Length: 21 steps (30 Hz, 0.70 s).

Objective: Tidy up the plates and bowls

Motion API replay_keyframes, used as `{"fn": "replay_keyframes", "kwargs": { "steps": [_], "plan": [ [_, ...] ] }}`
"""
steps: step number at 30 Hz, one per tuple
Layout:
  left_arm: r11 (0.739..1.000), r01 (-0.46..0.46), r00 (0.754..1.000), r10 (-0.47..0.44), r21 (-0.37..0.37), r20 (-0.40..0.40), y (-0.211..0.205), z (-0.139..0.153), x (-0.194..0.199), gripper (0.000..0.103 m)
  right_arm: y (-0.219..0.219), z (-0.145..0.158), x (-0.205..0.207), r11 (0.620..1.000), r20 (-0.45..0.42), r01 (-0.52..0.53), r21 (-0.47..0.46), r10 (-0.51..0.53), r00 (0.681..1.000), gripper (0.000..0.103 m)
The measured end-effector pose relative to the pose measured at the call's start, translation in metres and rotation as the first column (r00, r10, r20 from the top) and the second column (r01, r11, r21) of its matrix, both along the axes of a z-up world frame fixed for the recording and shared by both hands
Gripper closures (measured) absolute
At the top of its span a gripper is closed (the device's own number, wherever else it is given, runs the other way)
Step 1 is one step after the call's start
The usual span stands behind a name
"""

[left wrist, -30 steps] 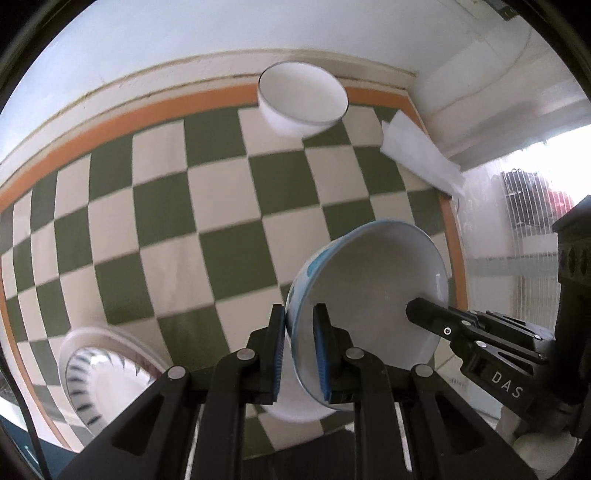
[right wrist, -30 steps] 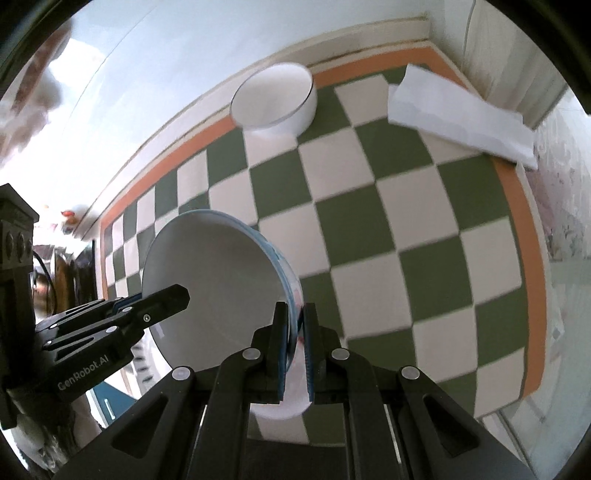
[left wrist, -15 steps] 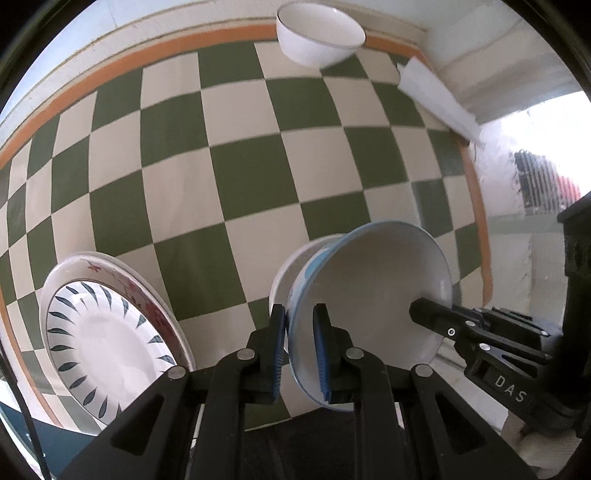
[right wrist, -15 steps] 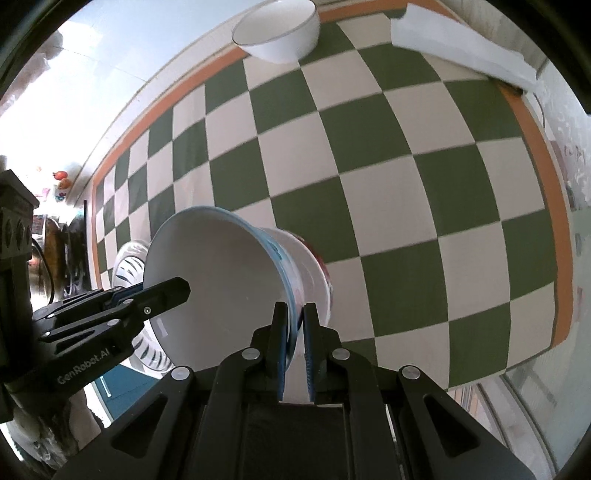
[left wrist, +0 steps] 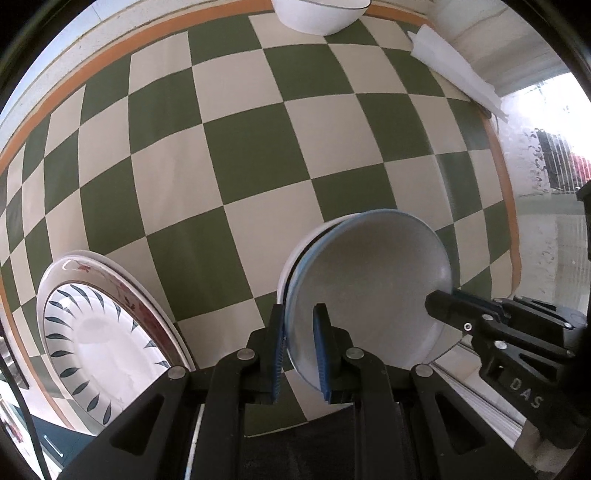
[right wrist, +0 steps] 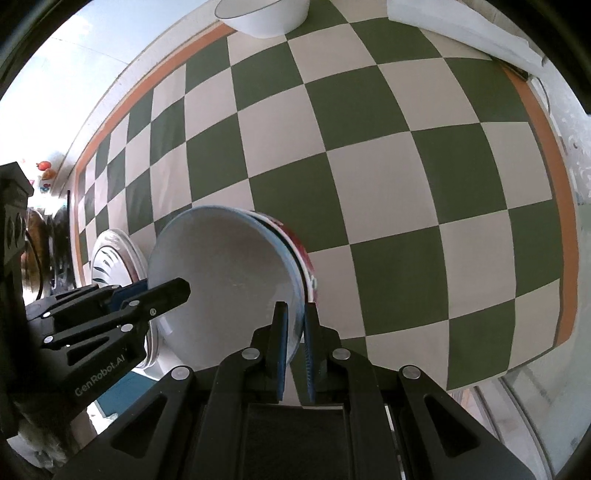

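Observation:
A white bowl with a blue rim (left wrist: 369, 291) (right wrist: 225, 280) is held by both grippers. My left gripper (left wrist: 298, 350) is shut on its near left rim. My right gripper (right wrist: 294, 347) is shut on its right rim. The held bowl sits nested in a second bowl with a red pattern (right wrist: 304, 258), whose white rim (left wrist: 295, 258) shows just behind it. A stack of plates with a dark leaf pattern (left wrist: 99, 332) (right wrist: 110, 254) lies to the left. A plain white bowl (left wrist: 317, 14) (right wrist: 264, 16) stands at the far edge of the table.
The checkered green and cream tablecloth (left wrist: 240, 155) (right wrist: 369, 155) has an orange border. A folded white cloth (left wrist: 454, 70) (right wrist: 461, 29) lies at the far right corner. The table's right edge (right wrist: 565, 258) is near a pale wall.
Both grippers have lowered the blue-rimmed bowl toward the table, down into the red-patterned bowl. The plate stack came into view at the left.

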<state>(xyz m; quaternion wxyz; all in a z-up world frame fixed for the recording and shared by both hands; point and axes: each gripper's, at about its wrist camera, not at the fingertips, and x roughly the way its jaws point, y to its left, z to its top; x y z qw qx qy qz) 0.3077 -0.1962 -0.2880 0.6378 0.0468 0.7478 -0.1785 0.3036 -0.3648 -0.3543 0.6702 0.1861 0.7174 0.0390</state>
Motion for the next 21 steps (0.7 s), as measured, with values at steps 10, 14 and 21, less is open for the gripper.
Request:
{"fn": "replay_keyframes", "kwargs": {
  "steps": [10, 14, 21],
  "plan": [
    [0.996, -0.072, 0.997, 0.074, -0.060, 0.023, 0.018, 0.040, 0.028, 0.089, -0.020, 0.027, 0.021, 0.996, 0.009, -0.016, 0.086, 0.015, 1.000, 0.090],
    [0.984, -0.138, 0.985, 0.148, -0.110, 0.087, 0.015, 0.068, 0.077, 0.081, -0.043, 0.051, 0.057, 0.996, 0.071, 0.001, 0.089, -0.008, 0.997, 0.077],
    [0.953, -0.274, 0.954, 0.286, -0.132, 0.087, -0.005, 0.054, 0.182, 0.079, -0.086, 0.054, 0.164, 0.990, 0.171, 0.075, 0.116, -0.094, 0.981, 0.058]
  ]
}}
